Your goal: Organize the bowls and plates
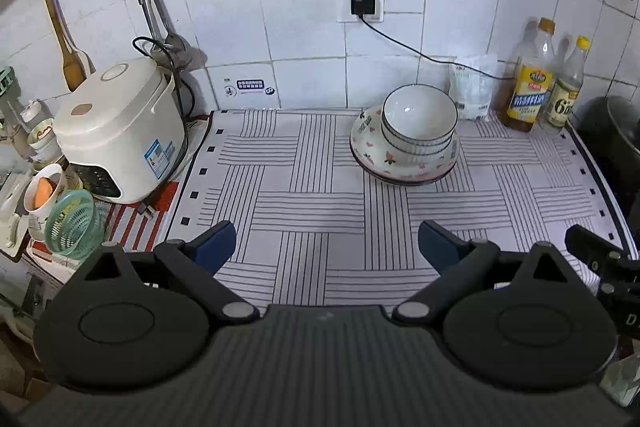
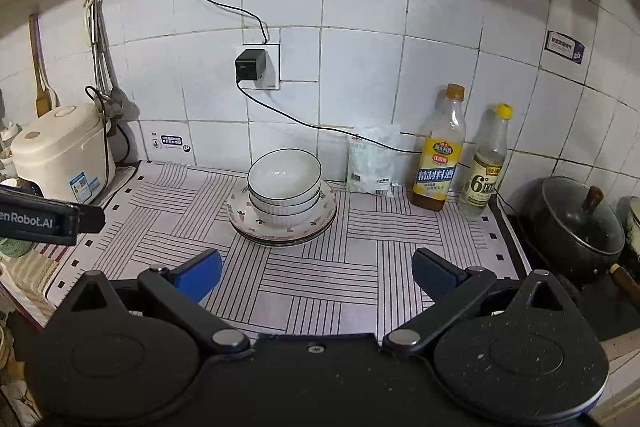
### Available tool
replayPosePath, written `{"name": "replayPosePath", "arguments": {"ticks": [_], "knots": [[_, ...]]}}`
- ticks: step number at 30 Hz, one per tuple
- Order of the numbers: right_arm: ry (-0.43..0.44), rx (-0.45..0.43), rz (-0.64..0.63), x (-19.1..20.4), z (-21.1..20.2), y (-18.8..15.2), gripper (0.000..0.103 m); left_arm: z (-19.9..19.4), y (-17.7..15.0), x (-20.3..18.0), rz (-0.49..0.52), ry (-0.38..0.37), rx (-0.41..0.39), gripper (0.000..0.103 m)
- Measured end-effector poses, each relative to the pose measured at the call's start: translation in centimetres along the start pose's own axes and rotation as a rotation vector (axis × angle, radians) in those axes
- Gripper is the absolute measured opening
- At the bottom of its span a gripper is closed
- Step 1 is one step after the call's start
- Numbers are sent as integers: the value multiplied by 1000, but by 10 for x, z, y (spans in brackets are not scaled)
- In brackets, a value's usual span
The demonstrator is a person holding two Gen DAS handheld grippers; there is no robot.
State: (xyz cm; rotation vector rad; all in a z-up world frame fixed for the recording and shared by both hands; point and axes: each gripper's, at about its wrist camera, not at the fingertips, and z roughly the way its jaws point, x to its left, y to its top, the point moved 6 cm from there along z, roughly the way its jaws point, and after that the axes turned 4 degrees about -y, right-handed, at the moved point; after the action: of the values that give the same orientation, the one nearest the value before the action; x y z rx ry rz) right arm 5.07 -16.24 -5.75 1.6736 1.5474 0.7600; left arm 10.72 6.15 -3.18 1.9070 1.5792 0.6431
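A stack of white ribbed bowls (image 1: 419, 125) with dark rims sits nested on a stack of patterned plates (image 1: 370, 151) on the striped mat, near the tiled wall. The right wrist view shows the same bowls (image 2: 285, 183) on the plates (image 2: 326, 213). My left gripper (image 1: 326, 247) stands open over the mat, well short of the stack, with nothing between its blue pads. My right gripper (image 2: 316, 275) is open too, empty, hovering in front of the stack. The left gripper's body (image 2: 44, 219) pokes in at the left edge of the right wrist view.
A white rice cooker (image 1: 120, 131) stands left of the striped mat (image 1: 280, 187). Two bottles (image 2: 440, 151) and a white bag (image 2: 372, 163) line the wall at right. A black lidded pot (image 2: 576, 223) sits further right. A green basket (image 1: 72, 223) and cups crowd the left edge.
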Motion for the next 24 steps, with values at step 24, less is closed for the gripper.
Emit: {"name": "replayPosePath", "arguments": {"ticks": [24], "knots": [[-62,1,96,-14,-13,-12,103,-15,-20,3,28,26,-14,99]]}}
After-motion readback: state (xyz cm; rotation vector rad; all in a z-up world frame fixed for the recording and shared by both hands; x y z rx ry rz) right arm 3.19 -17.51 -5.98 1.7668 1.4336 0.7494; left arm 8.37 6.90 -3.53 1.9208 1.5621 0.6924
